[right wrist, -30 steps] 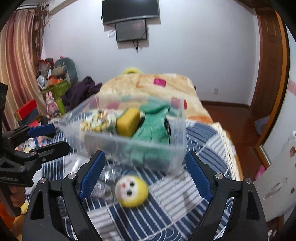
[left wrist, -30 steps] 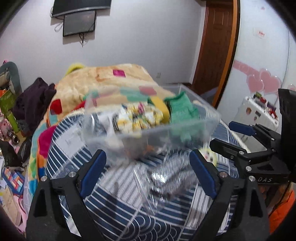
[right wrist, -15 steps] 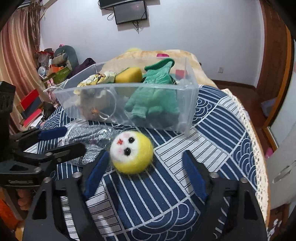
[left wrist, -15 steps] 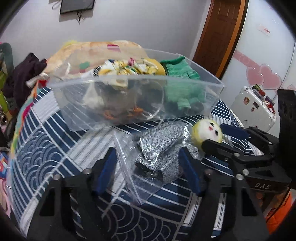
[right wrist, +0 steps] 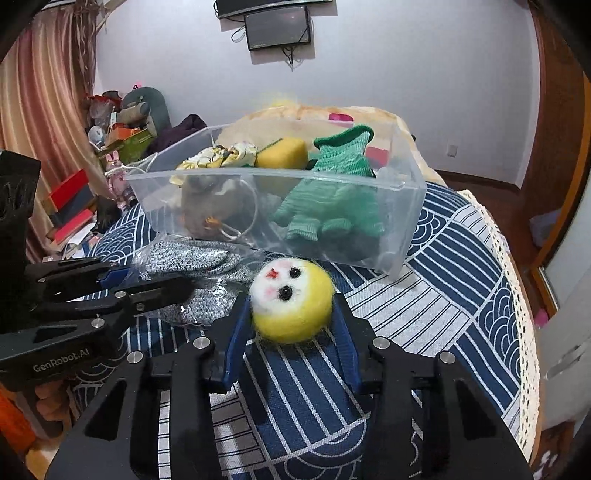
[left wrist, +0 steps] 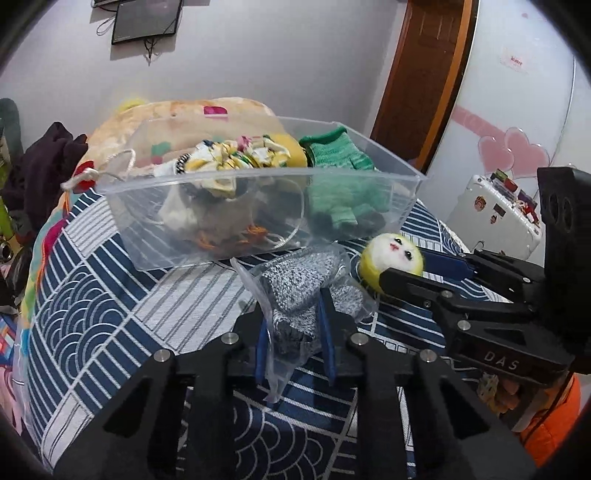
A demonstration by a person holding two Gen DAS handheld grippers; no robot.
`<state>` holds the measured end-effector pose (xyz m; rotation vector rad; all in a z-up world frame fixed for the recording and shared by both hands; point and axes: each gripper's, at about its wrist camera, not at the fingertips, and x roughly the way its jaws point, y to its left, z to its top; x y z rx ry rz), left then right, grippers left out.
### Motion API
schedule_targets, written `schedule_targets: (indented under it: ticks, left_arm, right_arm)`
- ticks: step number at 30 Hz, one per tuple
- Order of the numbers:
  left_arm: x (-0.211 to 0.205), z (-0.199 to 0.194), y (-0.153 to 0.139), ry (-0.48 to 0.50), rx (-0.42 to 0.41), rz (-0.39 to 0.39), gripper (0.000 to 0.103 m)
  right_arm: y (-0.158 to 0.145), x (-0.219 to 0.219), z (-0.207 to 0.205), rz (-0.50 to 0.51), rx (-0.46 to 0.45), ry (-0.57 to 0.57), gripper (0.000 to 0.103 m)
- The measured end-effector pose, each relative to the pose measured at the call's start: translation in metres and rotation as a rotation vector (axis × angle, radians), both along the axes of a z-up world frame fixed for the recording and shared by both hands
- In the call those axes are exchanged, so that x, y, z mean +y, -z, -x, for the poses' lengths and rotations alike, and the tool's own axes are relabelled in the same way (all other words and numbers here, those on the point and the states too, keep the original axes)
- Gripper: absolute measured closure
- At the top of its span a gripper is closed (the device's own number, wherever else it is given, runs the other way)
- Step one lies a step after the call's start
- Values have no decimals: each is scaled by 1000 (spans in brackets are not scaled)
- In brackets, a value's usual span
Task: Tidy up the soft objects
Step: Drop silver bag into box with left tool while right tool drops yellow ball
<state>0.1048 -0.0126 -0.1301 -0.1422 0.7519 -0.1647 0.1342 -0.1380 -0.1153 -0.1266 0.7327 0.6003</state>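
Soft, even indoor light fills both views, with weak shadows. The fisheye lens bends the wall (right wrist: 406, 74) and door frame (left wrist: 417, 81) toward the rim, and black vignette fills the corners. The yellow plush ball (right wrist: 291, 301) looks slightly blurred; the bedspread (right wrist: 443, 266) stays sharp.

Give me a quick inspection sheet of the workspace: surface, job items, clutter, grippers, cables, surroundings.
Surface: bed under a blue and white patterned cover.
Job's things: clear bin holding green gloves, yellow sponge and patterned cloth; bagged grey gloves and yellow plush ball lie in front of it.
Clutter: blanket behind the bin; dark clothes; boxes and toys beside the bed.
Grippers: left gripper shut on the bagged grey gloves; right gripper shut on the ball.
Cables: cords hang under the wall screen.
Surroundings: curtain, door, white case.
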Motion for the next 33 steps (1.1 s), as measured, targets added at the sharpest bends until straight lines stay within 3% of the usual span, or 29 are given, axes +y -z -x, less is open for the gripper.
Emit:
schedule_targets:
  ticks: [11, 21, 25, 33]
  left_arm:
    - [26, 11, -44, -58, -113, 31, 80]
    - [54, 5, -92, -169, -257, -11, 80]
    - [61, -2, -94, -215, -282, -67, 80]
    - [65, -33, -77, -217, -224, -84, 80]
  right_arm:
    - [-28, -1, 8, -21, -92, 14, 63]
    - [-65, 3, 1, -73, -201, 29, 63]
    - [-77, 11, -6, -87, -240, 31, 63]
    - [-75, 23, -24, -104, -228, 46, 63]
